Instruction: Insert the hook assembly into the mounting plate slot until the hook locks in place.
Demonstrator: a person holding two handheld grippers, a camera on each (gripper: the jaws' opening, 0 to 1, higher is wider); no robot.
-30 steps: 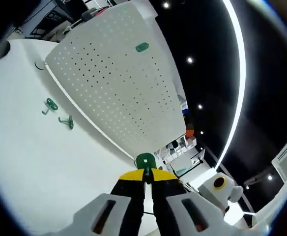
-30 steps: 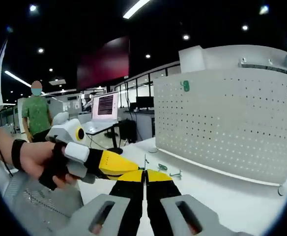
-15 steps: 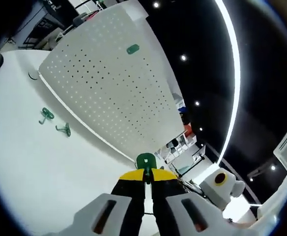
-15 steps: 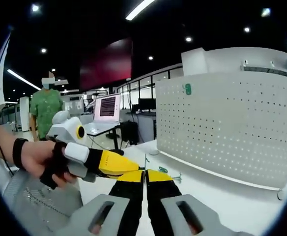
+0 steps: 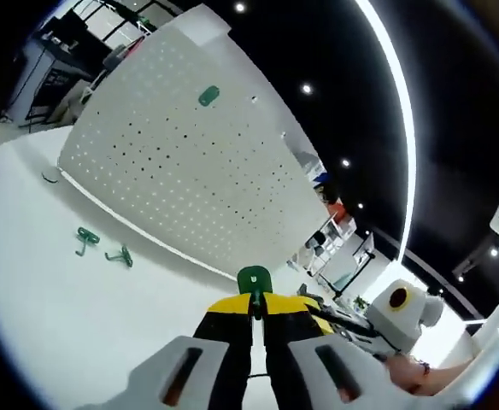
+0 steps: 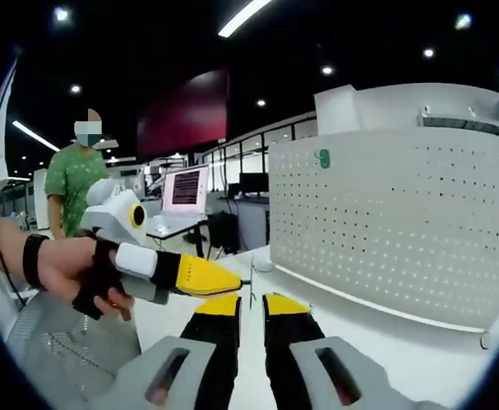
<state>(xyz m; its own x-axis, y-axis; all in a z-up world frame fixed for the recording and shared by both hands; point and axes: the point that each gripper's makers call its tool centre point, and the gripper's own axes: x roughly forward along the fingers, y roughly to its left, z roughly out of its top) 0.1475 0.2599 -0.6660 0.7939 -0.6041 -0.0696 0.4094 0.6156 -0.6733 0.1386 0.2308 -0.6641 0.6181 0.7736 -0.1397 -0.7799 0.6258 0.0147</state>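
Observation:
My left gripper point(image 5: 256, 301) is shut on a green hook assembly point(image 5: 253, 279), whose green plate stands up above the yellow tips. In the right gripper view the left gripper point(image 6: 229, 279), held by a gloved hand point(image 6: 83, 275), comes in from the left, and the hook's thin wire point(image 6: 251, 289) hangs at its tip. My right gripper point(image 6: 251, 301) is open, one jaw on each side of that wire, not touching it. The white pegboard point(image 5: 173, 162) stands upright on the table with a green mounting plate point(image 5: 208, 96) near its top, also seen as a green plate point(image 6: 323, 157).
Two loose green hooks point(image 5: 83, 240) point(image 5: 120, 254) and a dark hook point(image 5: 51, 178) lie on the white table point(image 5: 79, 325) before the pegboard. The right gripper point(image 5: 331, 323) enters from the right. A person in green point(image 6: 74, 184) and a laptop point(image 6: 185, 184) are behind.
My right gripper was shut at the hook's wire and has opened. The left gripper still holds the hook; its view has rolled, so the pegboard sits differently in it.

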